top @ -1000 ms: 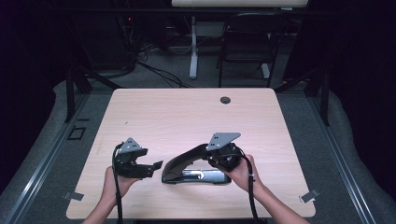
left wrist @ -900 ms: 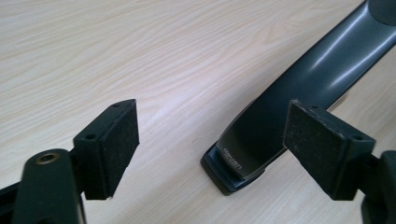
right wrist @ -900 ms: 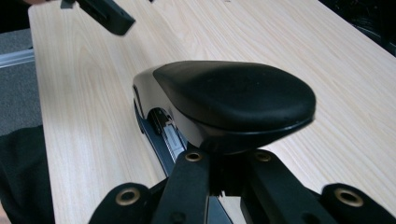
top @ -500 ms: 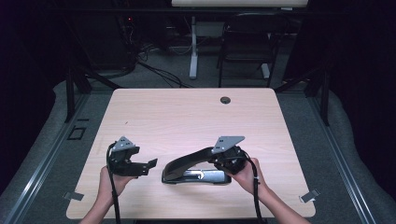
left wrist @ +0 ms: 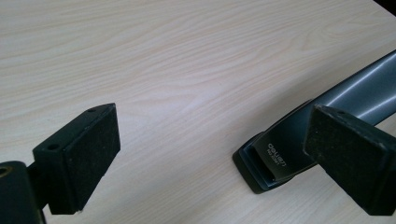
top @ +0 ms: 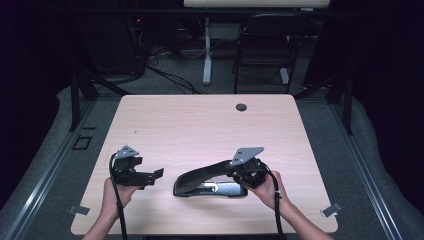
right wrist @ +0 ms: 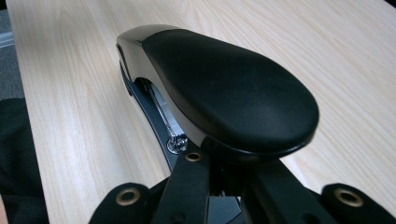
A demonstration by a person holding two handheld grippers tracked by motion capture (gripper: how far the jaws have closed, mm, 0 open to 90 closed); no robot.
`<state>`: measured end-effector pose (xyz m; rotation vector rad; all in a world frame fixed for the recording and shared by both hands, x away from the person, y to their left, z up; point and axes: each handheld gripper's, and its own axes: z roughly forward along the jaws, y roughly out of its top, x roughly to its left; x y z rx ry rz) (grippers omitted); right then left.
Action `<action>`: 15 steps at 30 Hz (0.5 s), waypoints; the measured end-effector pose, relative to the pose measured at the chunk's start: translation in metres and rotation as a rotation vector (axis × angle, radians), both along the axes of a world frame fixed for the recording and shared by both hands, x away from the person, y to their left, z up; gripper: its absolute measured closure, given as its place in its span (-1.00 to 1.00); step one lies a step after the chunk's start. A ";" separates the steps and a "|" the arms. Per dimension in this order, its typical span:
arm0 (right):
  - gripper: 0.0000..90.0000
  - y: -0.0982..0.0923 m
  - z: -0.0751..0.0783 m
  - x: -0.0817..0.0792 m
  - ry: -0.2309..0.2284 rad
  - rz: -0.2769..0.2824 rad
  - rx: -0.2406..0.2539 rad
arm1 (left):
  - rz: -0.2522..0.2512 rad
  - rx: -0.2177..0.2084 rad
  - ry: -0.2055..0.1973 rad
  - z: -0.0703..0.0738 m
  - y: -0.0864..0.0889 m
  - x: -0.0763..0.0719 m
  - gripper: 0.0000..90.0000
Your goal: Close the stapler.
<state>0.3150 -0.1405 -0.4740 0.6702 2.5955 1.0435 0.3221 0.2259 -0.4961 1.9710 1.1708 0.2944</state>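
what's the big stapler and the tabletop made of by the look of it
The stapler: its handle pad looks like matte black plastic or rubber, with a soft dull sheen; the arm under it looks like glossy grey painted metal or plastic, hard to tell which; the staple rail inside shines like bare steel. The tabletop looks like pale wood-grain laminate, smooth with printed-looking streaks, though it might be real veneer.

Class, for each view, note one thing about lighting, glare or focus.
High view: table lit evenly, room behind it dark. Left gripper view: soft sheen along the stapler arm, the near pads slightly soft. Right gripper view: dull highlight on the stapler's black handle, wood grain blurring farther off.
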 end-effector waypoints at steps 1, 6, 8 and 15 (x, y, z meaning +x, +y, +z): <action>1.00 0.000 -0.001 0.000 0.002 -0.003 0.002 | -0.001 -0.003 0.002 0.000 0.000 0.000 -0.93; 1.00 -0.002 -0.002 0.002 0.010 -0.014 -0.007 | 0.000 -0.019 0.017 -0.002 -0.001 0.000 -0.94; 1.00 -0.002 -0.004 0.002 0.014 -0.019 -0.008 | -0.006 -0.014 0.021 -0.003 -0.002 0.001 -0.95; 1.00 -0.005 -0.011 0.004 0.032 -0.026 -0.031 | -0.001 -0.010 0.020 -0.005 -0.002 0.001 -0.98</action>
